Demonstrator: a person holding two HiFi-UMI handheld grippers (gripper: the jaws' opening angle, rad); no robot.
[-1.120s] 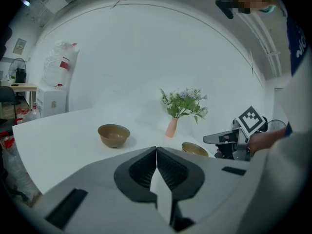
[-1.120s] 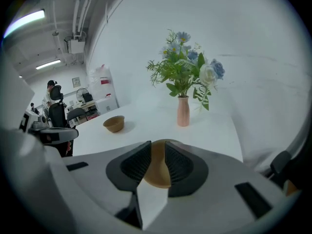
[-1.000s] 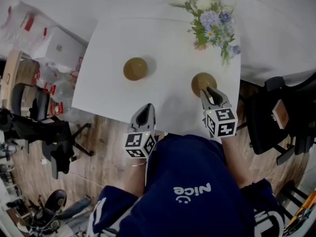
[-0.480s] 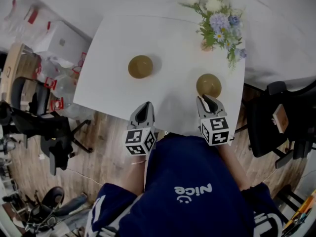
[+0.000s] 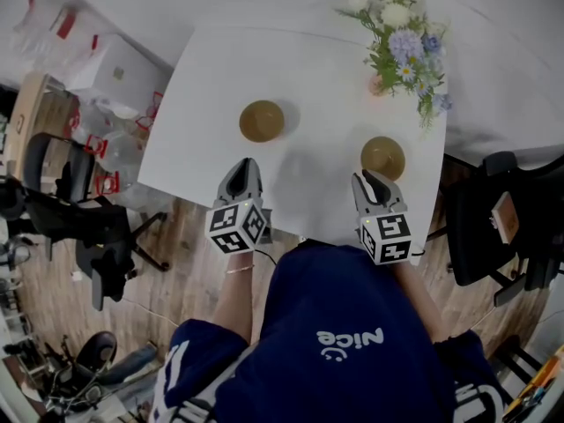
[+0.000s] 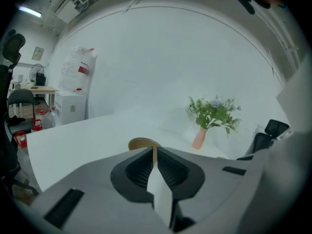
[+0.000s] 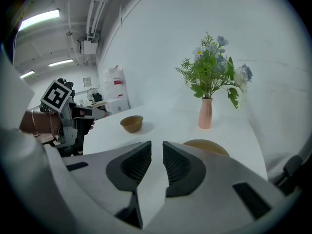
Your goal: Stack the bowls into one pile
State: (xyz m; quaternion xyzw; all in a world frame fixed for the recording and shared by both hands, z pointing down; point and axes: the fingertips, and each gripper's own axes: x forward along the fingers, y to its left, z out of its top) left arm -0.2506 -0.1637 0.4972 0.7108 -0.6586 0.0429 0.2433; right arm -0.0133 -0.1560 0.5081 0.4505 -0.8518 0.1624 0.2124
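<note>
Two brown bowls stand apart on the white table [image 5: 317, 69]: one left of centre [image 5: 262, 121], one near the right front edge [image 5: 382, 158]. My left gripper [image 5: 244, 167] hovers at the front edge just short of the left bowl [image 6: 142, 143], jaws shut with nothing between them. The right gripper [image 5: 366, 179] sits just before the right bowl [image 7: 207, 146] and a little to its left, open and empty, not touching it. In the right gripper view the left bowl [image 7: 132, 123] lies farther off, with the left gripper [image 7: 105, 112] beside it.
A pink vase of flowers [image 5: 401, 42] stands at the table's far right corner, behind the right bowl. Office chairs [image 5: 62, 210] and boxes [image 5: 115, 69] crowd the floor left of the table; another chair [image 5: 502, 227] is at the right.
My left gripper has swung left and forward along the table's front edge toward the left bowl. The right gripper has drawn back slightly from the right bowl.
</note>
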